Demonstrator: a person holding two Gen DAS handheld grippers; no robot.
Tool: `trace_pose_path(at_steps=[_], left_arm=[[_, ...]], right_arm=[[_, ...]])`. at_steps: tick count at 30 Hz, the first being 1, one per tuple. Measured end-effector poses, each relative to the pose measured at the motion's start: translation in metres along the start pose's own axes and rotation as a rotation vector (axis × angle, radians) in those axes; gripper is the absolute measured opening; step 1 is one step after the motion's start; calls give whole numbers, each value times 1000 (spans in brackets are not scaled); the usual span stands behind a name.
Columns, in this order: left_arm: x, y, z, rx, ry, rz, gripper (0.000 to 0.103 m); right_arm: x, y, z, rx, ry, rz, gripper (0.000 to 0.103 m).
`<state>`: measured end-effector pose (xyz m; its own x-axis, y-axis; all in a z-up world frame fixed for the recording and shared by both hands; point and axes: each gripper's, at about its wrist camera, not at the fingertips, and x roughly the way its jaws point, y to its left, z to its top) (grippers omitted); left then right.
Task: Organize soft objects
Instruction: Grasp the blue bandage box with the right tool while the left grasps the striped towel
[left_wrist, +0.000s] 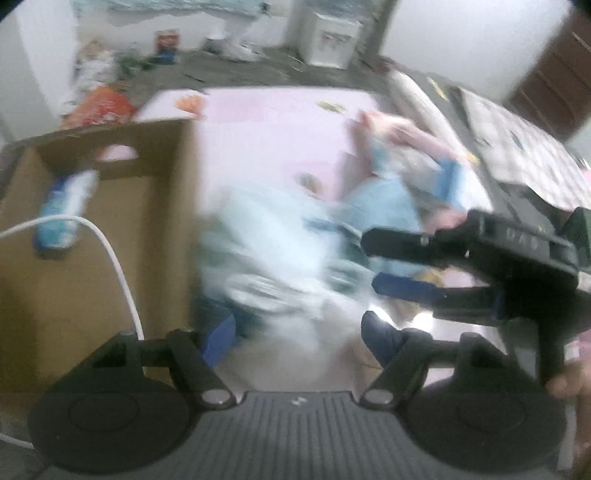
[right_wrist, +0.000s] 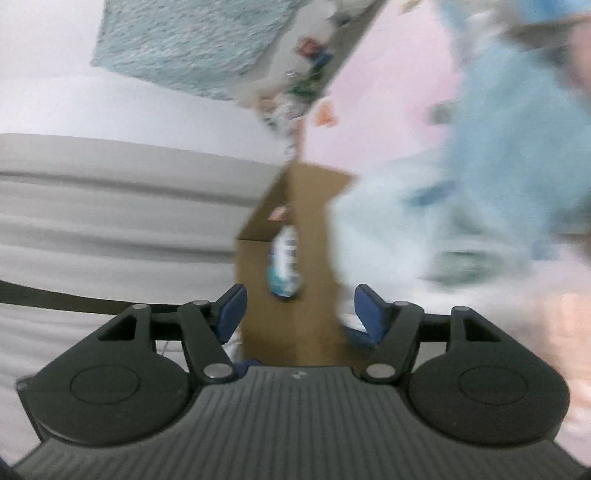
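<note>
Both views are blurred by motion. A pale blue soft pack (left_wrist: 273, 251) lies on the pink mat between my left gripper's (left_wrist: 299, 334) open fingers. A blue plush toy (left_wrist: 384, 206) lies behind it. An open cardboard box (left_wrist: 110, 229) at the left holds a white-and-blue soft pack (left_wrist: 66, 210). My right gripper (left_wrist: 376, 266) enters from the right, fingers apart, beside the plush. In the right wrist view the right gripper (right_wrist: 301, 314) is open and empty, facing the box (right_wrist: 310, 206) and its pack (right_wrist: 284, 262); the blue plush (right_wrist: 491, 177) is at the right.
A pink mat (left_wrist: 273, 129) covers the floor. A white cable (left_wrist: 114, 258) crosses the box. An orange bag (left_wrist: 99, 109) and clutter lie beyond the box. A white appliance (left_wrist: 328, 37) stands at the back. A checkered cloth (left_wrist: 524, 147) is at right.
</note>
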<state>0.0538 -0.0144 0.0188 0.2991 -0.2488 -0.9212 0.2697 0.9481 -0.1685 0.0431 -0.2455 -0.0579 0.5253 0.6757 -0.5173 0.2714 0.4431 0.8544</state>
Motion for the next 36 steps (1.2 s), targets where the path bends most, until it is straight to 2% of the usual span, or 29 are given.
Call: trace_pose_path(at_steps=[5,8,11,16,18,22,28,32,34,36], left_arm=[[39,-57,-18,3,106,-41,77],[73,-83,-27,13,174,-1,77],[108,-96,-37,-34,214,33,76],[157,-101,-44,-132,271,114,73],[169,-102,-46,-148,275,133,69],[185,-104,-47,-143,280,164,63],[207,-108,-49,-112,316,188,56],[212,-112,-50,-95,301,198,54],[213,-114,-51,-87,294,199,53],[212,-116,-52,-83,288,198,47]], right_arm=[[-63,-66,0,52,14,-148,67],[-78,-95,-1,92,31,-205,67],[-87,-115,1,113,47,-226,67],[-88,-126,16,89,54,-244,67],[-97,-125,30,49,46,-263,67],[-111,-108,73,-151,15,-324,67],[-101,-66,145,-616,23,-419,79],[-84,-47,184,-910,102,-424,87],[-75,-46,200,-1001,165,-417,93],[-62,-51,217,-1042,249,-397,95]])
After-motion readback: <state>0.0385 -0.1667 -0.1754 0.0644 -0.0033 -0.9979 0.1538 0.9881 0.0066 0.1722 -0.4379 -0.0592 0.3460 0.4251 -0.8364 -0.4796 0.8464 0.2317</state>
